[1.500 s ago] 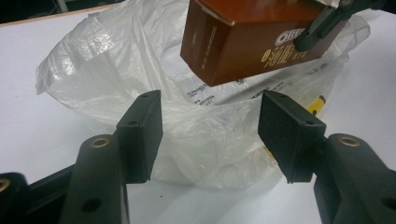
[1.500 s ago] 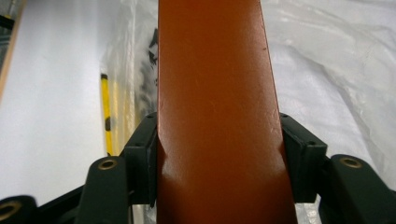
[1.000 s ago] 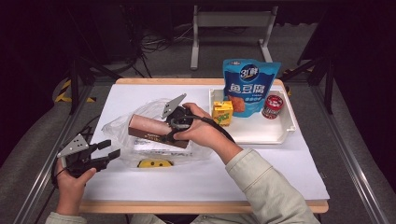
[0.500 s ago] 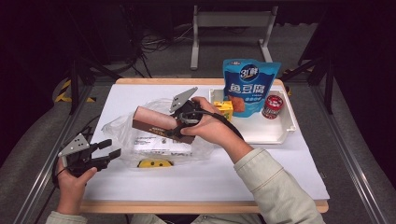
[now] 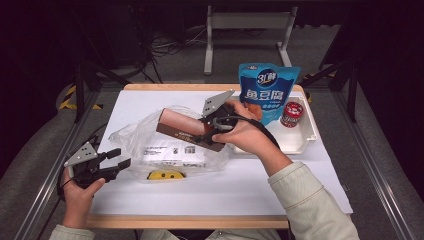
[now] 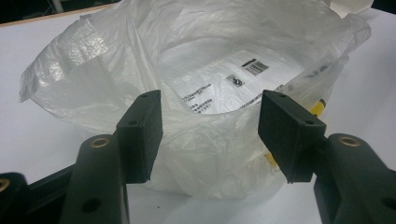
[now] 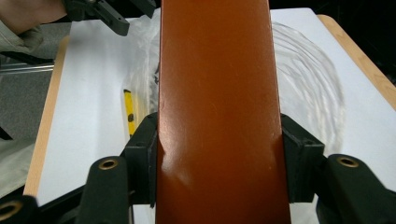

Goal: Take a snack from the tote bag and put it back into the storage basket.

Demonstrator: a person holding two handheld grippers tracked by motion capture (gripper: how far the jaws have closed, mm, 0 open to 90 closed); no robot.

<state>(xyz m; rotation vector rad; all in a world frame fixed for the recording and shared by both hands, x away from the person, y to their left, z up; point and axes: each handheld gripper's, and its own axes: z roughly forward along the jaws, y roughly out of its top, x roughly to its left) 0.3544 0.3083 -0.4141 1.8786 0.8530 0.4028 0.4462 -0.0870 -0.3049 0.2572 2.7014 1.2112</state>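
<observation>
Above the clear plastic bag that lies crumpled on the white surface, the right tool holds a long brown box, its jaws clamped on the box's two long sides. The box hangs in the air, one end at the tool and the other reaching out over the bag toward the bag's left part, so its long axis runs roughly along the bag's length and tilts a little. In the right gripper view the brown box runs straight out from between the black jaws, with the bag's wrinkled film beneath it.

At the bag's left end, the left tool rests low with its jaws spread and nothing between them. In the left gripper view the bag gapes just past the jaw tips, its mouth facing that tool. That opening is what the coming move probably turns on: the box would have to come round to the bag's left end and go in end first, and the left tool is the nearer one to lift the rim.

Inside the bag lies a flat white package with printed labels; a yellow item shows at the bag's near edge. To the bag's right a white tray holds an upright blue pouch and a red can.
</observation>
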